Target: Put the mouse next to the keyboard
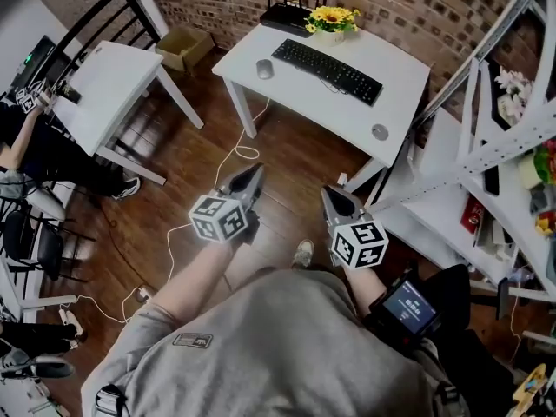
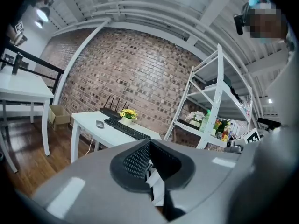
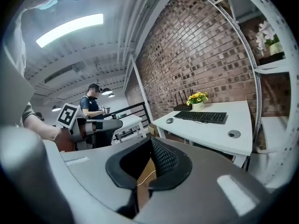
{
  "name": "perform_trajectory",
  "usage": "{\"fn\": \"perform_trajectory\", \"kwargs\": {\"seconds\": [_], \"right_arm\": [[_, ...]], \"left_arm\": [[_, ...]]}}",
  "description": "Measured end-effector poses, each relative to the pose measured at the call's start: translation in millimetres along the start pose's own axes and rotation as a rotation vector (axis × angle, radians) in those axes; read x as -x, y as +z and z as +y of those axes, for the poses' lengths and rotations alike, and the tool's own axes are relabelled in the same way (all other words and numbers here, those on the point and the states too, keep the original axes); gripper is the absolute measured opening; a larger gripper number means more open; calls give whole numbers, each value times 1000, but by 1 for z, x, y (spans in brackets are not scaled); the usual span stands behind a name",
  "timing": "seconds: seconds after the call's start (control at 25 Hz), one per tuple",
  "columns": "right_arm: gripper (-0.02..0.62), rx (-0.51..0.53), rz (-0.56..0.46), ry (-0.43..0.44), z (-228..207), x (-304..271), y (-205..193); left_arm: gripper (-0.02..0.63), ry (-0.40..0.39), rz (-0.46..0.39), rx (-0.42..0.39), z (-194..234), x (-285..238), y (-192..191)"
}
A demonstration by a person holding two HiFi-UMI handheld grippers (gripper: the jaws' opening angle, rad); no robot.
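Holding left gripper [image 1: 257, 170] and right gripper [image 1: 328, 191] pressed together, empty, we should approach the upper-centre mouse [image 1: 264, 69] left of the keyboard [image 1: 327, 70], then open.

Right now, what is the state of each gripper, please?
Left gripper: jaws closed, holding nothing.
Right gripper: jaws closed, holding nothing.

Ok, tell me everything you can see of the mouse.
The mouse is small, grey and rounded, like smooth plastic. It lies flat on the white desk, near its left end in the head view, just off the end of the black keyboard, a bare gap between. Only the desk touches it; any cord is too small to tell.
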State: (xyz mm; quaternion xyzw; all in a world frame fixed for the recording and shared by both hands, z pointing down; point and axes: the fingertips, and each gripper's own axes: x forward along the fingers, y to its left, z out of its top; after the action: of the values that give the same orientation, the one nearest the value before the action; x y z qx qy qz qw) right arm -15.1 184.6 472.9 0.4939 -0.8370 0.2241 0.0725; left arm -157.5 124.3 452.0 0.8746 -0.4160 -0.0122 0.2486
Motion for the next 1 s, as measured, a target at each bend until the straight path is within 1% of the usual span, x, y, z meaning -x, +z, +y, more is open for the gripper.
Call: {"fn": "perform_trajectory", "kwargs": {"seconds": [0.2, 0.36, 0.52, 0.72, 1.0], "right_arm": [[11, 8, 6, 28, -41, -30, 23], [11, 1, 10, 40, -60, -42, 30], [11, -11, 16, 31, -77, -61, 37], [11, -8, 30, 10, -100, -99, 45], [11, 7, 69, -25, -116, -183, 74]], "left_arm": [[-2, 47, -14, 11, 14, -48, 18], [-2, 69, -5, 9, 24, -72, 24], [-2, 82, 4, 5, 42, -96, 34], [-2, 96, 19, -10, 80, -135, 42], [-2, 71, 75, -14, 151, -193, 59]]}}
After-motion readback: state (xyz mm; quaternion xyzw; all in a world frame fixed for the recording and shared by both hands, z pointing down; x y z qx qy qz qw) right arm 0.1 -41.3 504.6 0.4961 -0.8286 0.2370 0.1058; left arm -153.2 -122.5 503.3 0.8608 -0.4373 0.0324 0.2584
